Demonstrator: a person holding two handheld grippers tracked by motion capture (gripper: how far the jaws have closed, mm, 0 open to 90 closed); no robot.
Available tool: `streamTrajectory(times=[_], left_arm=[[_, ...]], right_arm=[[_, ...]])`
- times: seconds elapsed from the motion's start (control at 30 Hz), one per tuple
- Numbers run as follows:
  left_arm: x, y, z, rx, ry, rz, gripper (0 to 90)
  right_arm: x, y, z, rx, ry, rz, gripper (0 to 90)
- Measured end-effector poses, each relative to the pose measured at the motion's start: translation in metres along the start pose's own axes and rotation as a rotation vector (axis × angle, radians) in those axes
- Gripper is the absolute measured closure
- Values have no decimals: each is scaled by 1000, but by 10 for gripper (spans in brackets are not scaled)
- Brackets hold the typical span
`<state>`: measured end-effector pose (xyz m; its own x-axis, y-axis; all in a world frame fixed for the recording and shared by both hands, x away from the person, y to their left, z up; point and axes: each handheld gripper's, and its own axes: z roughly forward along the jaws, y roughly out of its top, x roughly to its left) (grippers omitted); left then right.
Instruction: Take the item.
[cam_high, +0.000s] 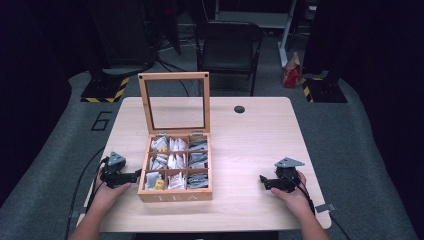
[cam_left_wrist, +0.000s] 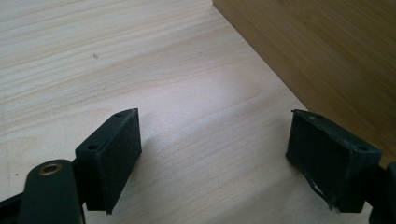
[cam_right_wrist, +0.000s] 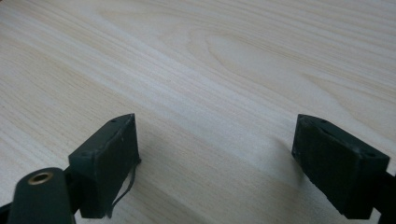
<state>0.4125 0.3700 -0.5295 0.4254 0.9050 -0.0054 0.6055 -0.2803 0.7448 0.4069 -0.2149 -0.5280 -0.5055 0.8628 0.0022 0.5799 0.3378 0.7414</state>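
The left gripper (cam_high: 134, 175) rests on the wooden table (cam_high: 260, 150) at the near left, jaws spread apart with nothing between them. In the left gripper view its jaws frame bare tabletop, with the plain side wall of the tea box (cam_left_wrist: 322, 51) just beyond the right-hand jaw; pad and wall look close but apart.

The tea box (cam_high: 175, 195) sits left of the table's centre. Its glass-paned lid (cam_high: 174, 102) stands upright at the far side, so opening looks already done. The nine compartments hold paper tea sachets, mostly white and grey; one sachet with a yellow patch (cam_high: 159, 183) lies in the near-left compartment. Nothing from the box lies out on the table, and neither gripper holds anything, so I judge the handling of the contents as not yet begun, or else the box is ready to be closed; the pictures do not decide which.

The right gripper (cam_high: 263, 181) rests at the near right, well apart from the box, jaws wide and empty; the right gripper view shows bare wood grain (cam_right_wrist: 201, 70) between them.

Readable writing: "TEA" on the box's near front wall, and a large "6" (cam_high: 101, 120) marked on the grey floor left of the table. Print on the sachets is too small to read.
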Motion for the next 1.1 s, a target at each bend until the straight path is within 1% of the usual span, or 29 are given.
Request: streamTrajectory(times=[0.07, 0.37, 0.4, 0.47, 0.67, 0.77, 0.8, 0.83, 0.87, 0.97, 1.0, 1.07, 1.1], left_arm=[[0, 0, 0, 1, 0, 1, 173], [0, 0, 0, -3, 2, 3, 173], [0, 0, 0, -1, 0, -1, 173], [0, 0, 0, -2, 2, 4, 173], [0, 0, 0, -5, 5, 3, 174], [0, 0, 0, -3, 3, 3, 174], [0, 0, 0, -3, 3, 2, 173], [0, 0, 0, -3, 3, 2, 174], [0, 0, 0, -5, 4, 1, 173], [0, 0, 0, -3, 3, 2, 173], [0, 0, 0, -4, 4, 3, 173], [0, 0, 1, -9, 7, 1, 174], [0, 0, 1, -9, 7, 1, 174]], right_arm=[[0, 0, 0, -2, -11, 2, 148], [1, 0, 0, -5, -3, 8, 173], [1, 0, 0, -8, -4, -1, 182], [1, 0, -1, -11, 5, -3, 195], [1, 1, 0, -13, 8, -16, 207], [1, 1, 0, -12, 8, -15, 208], [1, 1, -1, -14, 11, -20, 229], [1, 1, -1, -14, 11, -20, 229], [2, 1, 0, -15, 11, -9, 249], [3, 1, -1, -19, 17, -18, 286], [4, 1, -1, -20, 21, -12, 303], [4, 3, -3, -6, 17, -20, 362], [4, 3, -3, -6, 17, -20, 362]])
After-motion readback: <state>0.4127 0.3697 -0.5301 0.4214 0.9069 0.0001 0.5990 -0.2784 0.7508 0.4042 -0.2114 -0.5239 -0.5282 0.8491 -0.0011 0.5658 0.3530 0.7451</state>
